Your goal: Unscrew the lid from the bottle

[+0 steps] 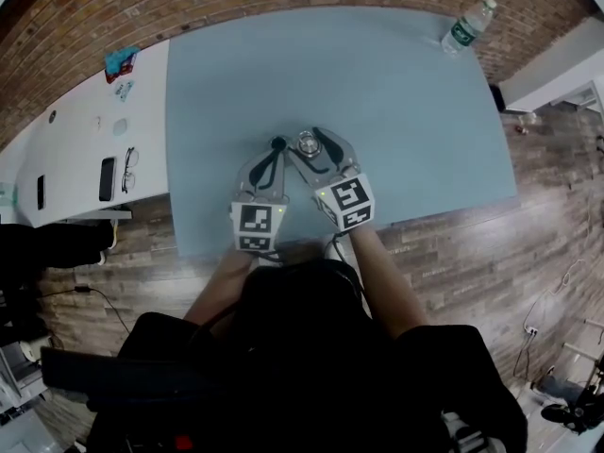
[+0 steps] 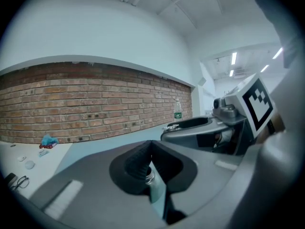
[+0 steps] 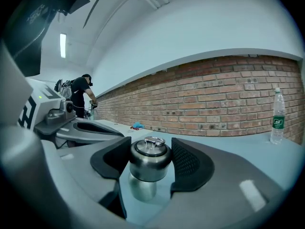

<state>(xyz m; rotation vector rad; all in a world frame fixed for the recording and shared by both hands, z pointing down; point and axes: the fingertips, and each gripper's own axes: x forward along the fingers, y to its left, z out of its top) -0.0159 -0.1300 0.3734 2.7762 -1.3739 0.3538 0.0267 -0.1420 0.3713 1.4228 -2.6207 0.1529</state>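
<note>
A steel bottle (image 3: 142,189) stands upright on the light blue table (image 1: 396,111). Its rounded steel lid (image 3: 150,155) carries a small ring on top and also shows from above as the lid (image 1: 309,143). My right gripper (image 3: 150,165) is open, one black pad close on each side of the lid; I see no squeeze. Just left of the bottle, my left gripper (image 1: 276,145) is shut, its pads (image 2: 138,162) pressed together. In the slit under them shows a small silvery piece (image 2: 149,177) that I cannot identify.
A plastic water bottle (image 1: 468,26) stands at the table's far right corner. A white side table (image 1: 75,149) at the left holds a phone (image 1: 108,178), glasses (image 1: 129,170) and a blue item (image 1: 120,61). A brick wall (image 3: 228,99) runs behind; a person (image 3: 83,97) stands far off.
</note>
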